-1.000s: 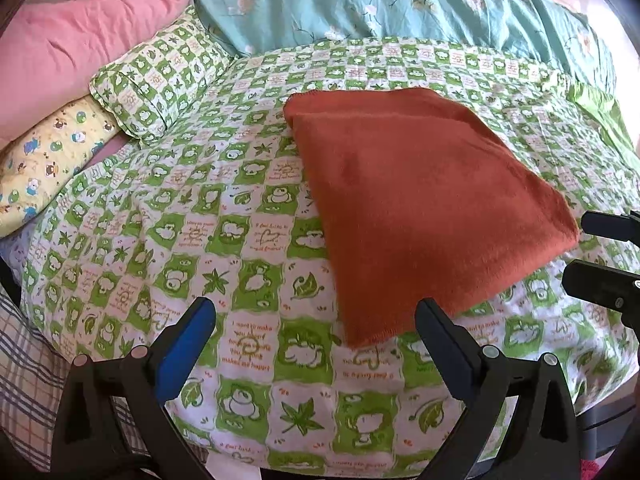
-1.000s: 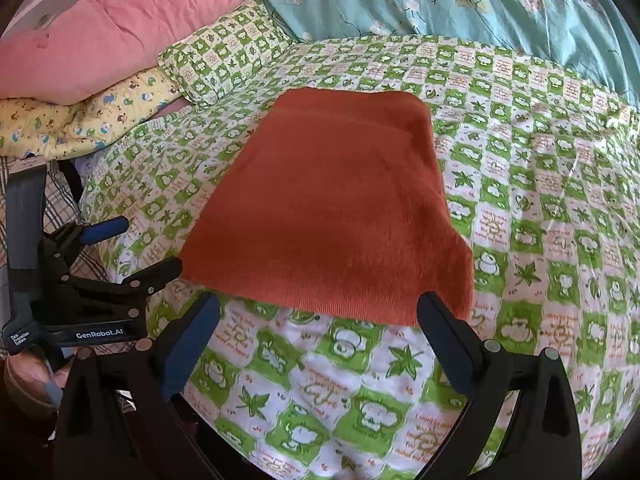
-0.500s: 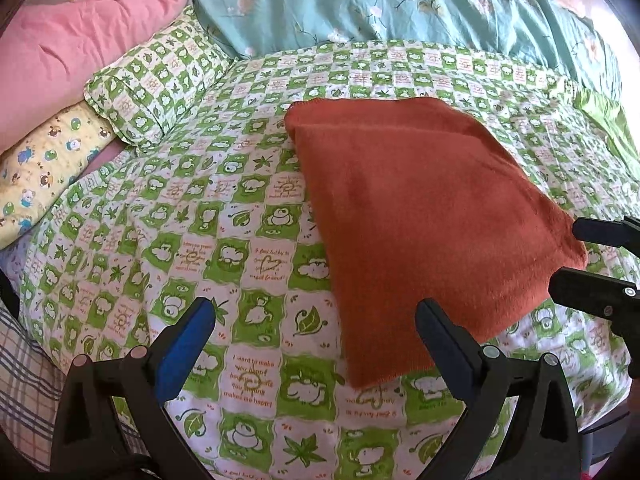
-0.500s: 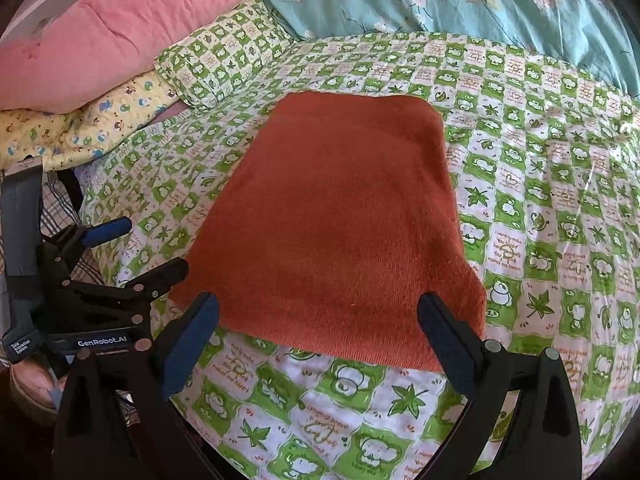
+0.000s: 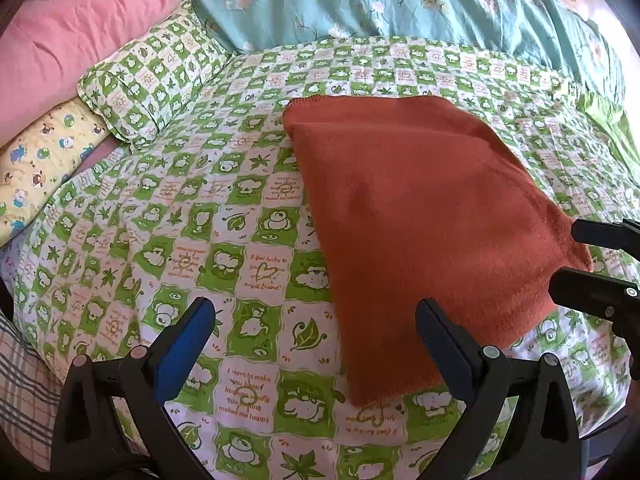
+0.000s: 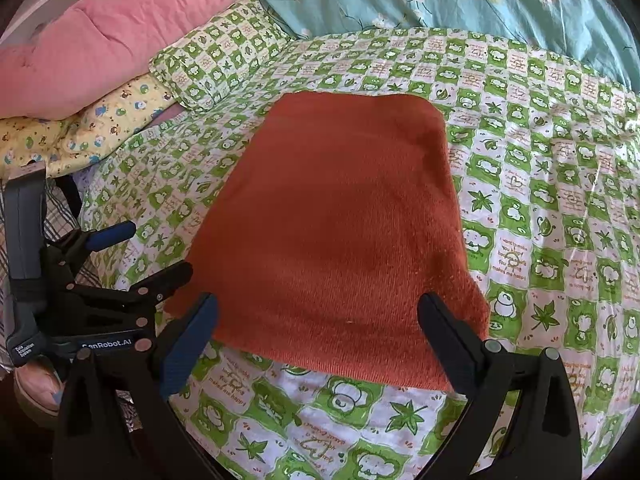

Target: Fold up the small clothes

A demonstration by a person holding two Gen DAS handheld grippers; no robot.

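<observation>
The left gripper [image 6: 158,258] reads "GenRobot.AI"; the bedsheet [image 5: 248,396] reads "I want to make you happy".

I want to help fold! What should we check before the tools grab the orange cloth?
1. Orange cloth lies flat on the green checkered bedsheet: ok.
2. Left tool open and holding nothing: ok.
3. Right tool open and holding nothing: ok.
4. Near edge of the cloth lies between the right tool's fingers: ok.
5. Left tool lined up with its near corner: not ok, corner sits beside the right-hand finger.
6. Nothing lies on top of the cloth: ok.
</observation>
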